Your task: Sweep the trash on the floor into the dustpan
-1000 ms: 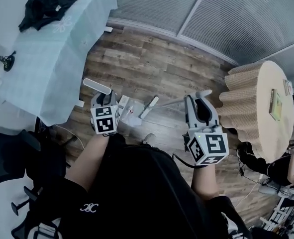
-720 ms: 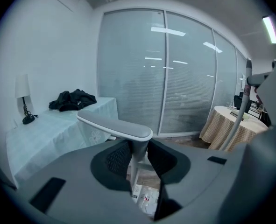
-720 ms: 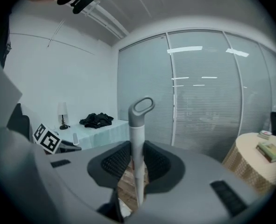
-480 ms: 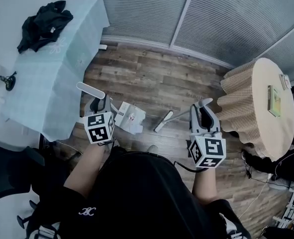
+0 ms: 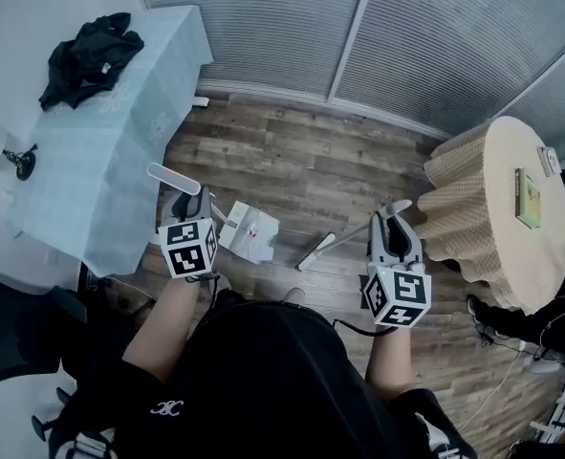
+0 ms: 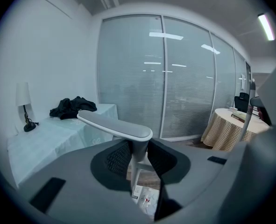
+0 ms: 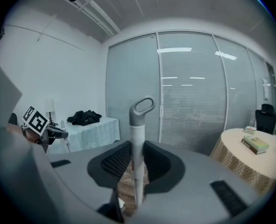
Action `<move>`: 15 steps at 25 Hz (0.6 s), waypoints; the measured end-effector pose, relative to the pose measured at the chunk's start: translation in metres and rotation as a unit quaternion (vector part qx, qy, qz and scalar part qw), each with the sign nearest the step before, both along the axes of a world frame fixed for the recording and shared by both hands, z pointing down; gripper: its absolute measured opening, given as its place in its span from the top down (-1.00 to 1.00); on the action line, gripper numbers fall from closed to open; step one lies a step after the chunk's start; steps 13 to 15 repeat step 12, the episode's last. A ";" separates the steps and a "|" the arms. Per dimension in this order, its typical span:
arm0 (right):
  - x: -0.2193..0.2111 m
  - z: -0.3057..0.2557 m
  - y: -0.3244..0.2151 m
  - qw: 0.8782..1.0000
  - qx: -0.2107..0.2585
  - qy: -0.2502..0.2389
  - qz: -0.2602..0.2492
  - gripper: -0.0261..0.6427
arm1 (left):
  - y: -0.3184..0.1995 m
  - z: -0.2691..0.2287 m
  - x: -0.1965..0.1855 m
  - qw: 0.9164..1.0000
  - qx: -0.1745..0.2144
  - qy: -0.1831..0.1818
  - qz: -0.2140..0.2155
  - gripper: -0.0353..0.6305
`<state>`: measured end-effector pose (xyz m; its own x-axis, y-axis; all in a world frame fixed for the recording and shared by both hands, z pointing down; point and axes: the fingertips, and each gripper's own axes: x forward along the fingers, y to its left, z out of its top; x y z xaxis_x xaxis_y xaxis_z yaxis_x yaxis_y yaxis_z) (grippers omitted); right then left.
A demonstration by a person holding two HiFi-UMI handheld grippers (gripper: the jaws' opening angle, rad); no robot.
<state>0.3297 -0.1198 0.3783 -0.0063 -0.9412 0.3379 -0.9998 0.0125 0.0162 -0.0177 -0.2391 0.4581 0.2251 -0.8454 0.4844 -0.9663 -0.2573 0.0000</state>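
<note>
My left gripper (image 5: pixel 191 205) is shut on the upright stem of the dustpan handle (image 6: pixel 115 124), whose grey grip stands above the jaws (image 6: pixel 138 164). The white dustpan (image 5: pixel 249 229) sits on the wood floor just right of that gripper, with pieces of printed paper trash (image 6: pixel 145 199) lying in it. My right gripper (image 5: pixel 389 218) is shut on the white broom handle (image 7: pixel 138 148), which ends in a grey loop above the jaws (image 7: pixel 137 168). The broom head (image 5: pixel 315 251) rests on the floor between the two grippers, a little apart from the dustpan.
A table with a pale blue cloth (image 5: pixel 110 113) carries a black garment (image 5: pixel 91 51) at the left. A round table with a tan skirt (image 5: pixel 497 218) and a book (image 5: pixel 528 199) stands at the right. A black chair (image 5: pixel 14 323) is at the near left. Blinds cover the far glass wall.
The broom head has slid right and toward me, away from the dustpan it was next to. Both grippers keep their hold on their handles.
</note>
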 end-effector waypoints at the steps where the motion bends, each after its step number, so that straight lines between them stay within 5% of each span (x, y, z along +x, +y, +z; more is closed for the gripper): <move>1: 0.001 0.000 0.001 1.000 0.000 -0.002 -0.002 0.63 | 0.001 -0.001 0.001 1.000 0.001 0.000 -0.001 0.57; 15: -0.003 0.007 0.005 0.999 -0.003 -0.010 -0.037 0.63 | 0.017 0.001 0.002 1.000 -0.001 -0.004 -0.016 0.57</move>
